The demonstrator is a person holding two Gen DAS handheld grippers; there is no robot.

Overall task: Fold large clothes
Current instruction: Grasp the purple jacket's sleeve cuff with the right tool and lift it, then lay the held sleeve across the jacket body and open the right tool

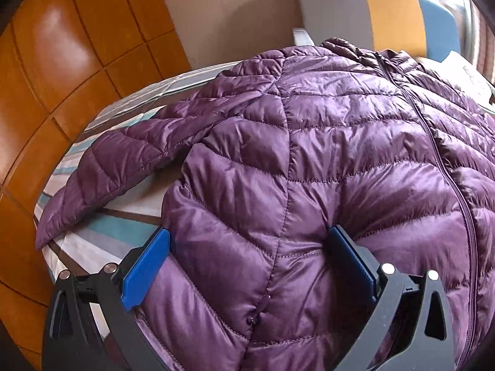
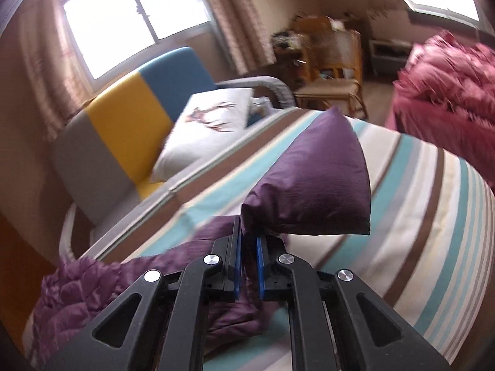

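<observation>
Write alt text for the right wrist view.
The right gripper is shut on a purple jacket sleeve, lifted above a striped bed. Behind are a white pillow and a sofa.

Left gripper [image 1: 247, 241] jaws spread wide, blue pads [image 1: 145, 269] on both sides of a bulging fold of purple quilted down jacket [image 1: 309, 154]. Jacket hem bunched between the jaws, fabric touching both pads; pressing or not, cannot tell. Zipper [image 1: 445, 160] running up the jacket right of the right jaw. Sleeve [image 1: 123, 167] stretched out flat to the left, ahead of the left jaw, lying on striped bedsheet [image 1: 102, 232]. Orange tiled floor [image 1: 62, 61] far left of the jaws. Grey, yellow and blue sofa [image 1: 386, 15] straight ahead beyond the collar, white cushion [image 1: 464, 74] at far right.
</observation>
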